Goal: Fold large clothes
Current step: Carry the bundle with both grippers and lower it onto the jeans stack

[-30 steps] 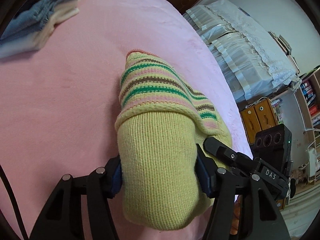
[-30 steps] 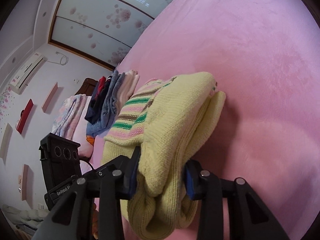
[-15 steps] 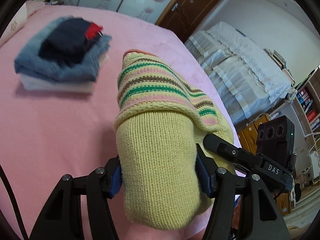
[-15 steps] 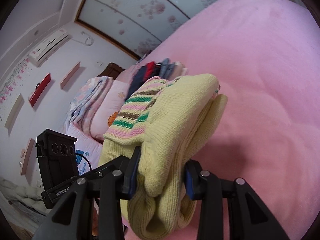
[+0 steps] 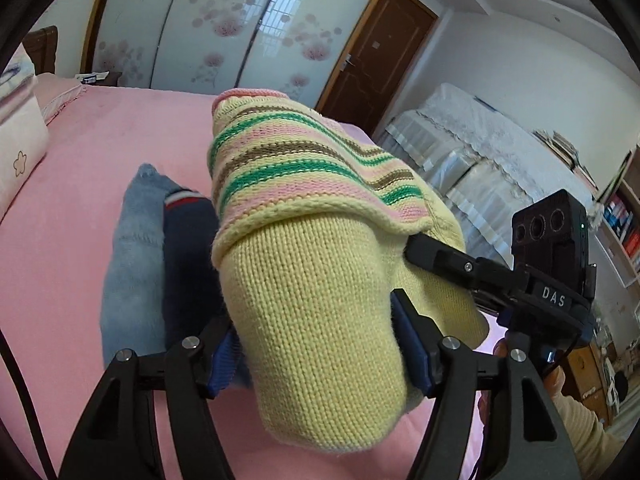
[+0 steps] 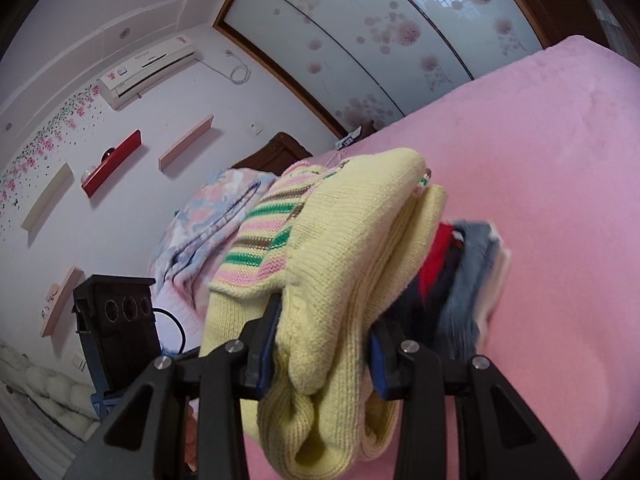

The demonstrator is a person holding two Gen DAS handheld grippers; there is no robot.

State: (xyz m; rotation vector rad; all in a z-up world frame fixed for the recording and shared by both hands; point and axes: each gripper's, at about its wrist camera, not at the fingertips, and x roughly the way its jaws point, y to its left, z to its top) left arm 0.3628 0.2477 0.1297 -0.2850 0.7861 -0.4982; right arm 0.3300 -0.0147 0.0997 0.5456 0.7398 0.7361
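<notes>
I have the folded yellow knit sweater with pink, green and brown stripes (image 5: 320,240) carried between both claws above the pink bed (image 5: 60,240). My left claw (image 5: 320,348) has just been opening a little, yet its blue pads flank the thick fold, which bulges between them. My right claw (image 6: 320,336) is clamped narrower on the sweater's other edge. Just beneath lies a stack of folded blue, navy and red clothes (image 6: 460,280).

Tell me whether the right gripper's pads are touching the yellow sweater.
Touching. The right wrist view shows the right gripper with both blue pads pressed into the folded yellow sweater.
</notes>
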